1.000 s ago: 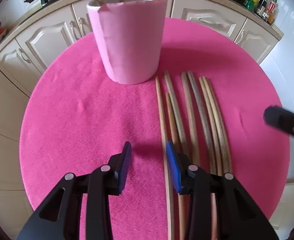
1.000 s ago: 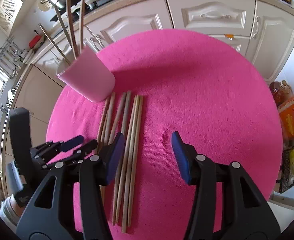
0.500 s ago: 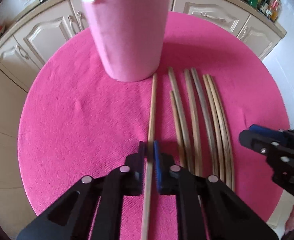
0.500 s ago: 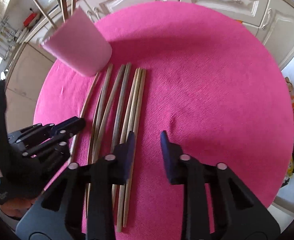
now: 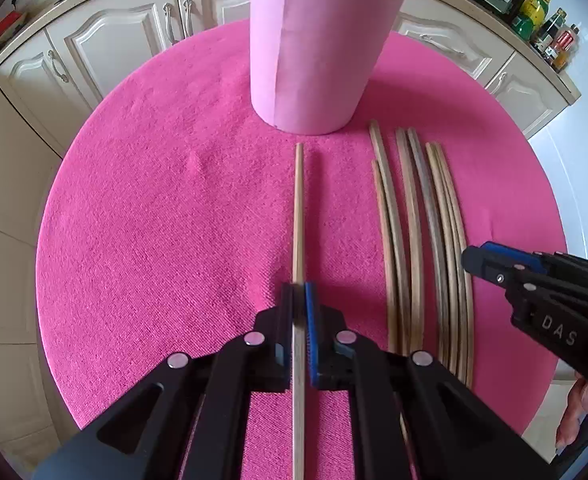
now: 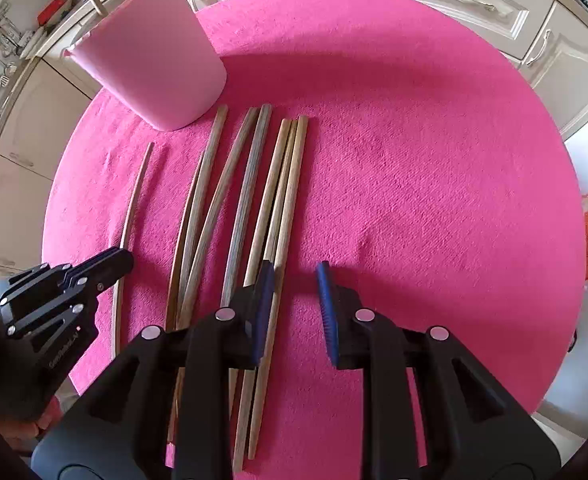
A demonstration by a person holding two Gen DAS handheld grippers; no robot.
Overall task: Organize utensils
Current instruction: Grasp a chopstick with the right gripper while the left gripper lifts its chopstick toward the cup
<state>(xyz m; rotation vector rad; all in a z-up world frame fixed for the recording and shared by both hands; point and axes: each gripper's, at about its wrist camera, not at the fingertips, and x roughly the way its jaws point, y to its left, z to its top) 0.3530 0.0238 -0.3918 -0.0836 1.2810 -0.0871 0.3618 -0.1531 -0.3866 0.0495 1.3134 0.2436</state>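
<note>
The left gripper point(image 5: 299, 294) is clamped on a single wooden chopstick point(image 5: 298, 208), its blue-lined pads pressed flat against the stick's sides; the stick runs straight from between the jaws toward the pink cup point(image 5: 317, 48), with its far tip stopping just short of the cup's base and lying over the pink tablecloth point(image 5: 154, 220). Whether that stick rests on the cloth or is raised off it cannot be told. The cup stands upright near the far edge of the round table, and a few light sticks poke out of its top. On the side of the cup toward the right gripper point(image 6: 295, 280) lies a row of loose chopsticks point(image 6: 254, 184), about seven of them, side by side on the cloth and roughly parallel, their far ends near the cup's base and well apart from the held stick. The right gripper's jaws have just been closing and now stand partly apart with only bare cloth between the pads; its inner pad sits right at the outermost chopstick of the row, which passes beneath that finger rather than between the two. Beyond the cup, cream cabinet doors point(image 5: 106, 40) run under a countertop, and a few bottles point(image 5: 549, 32) stand at its far corner.
</note>
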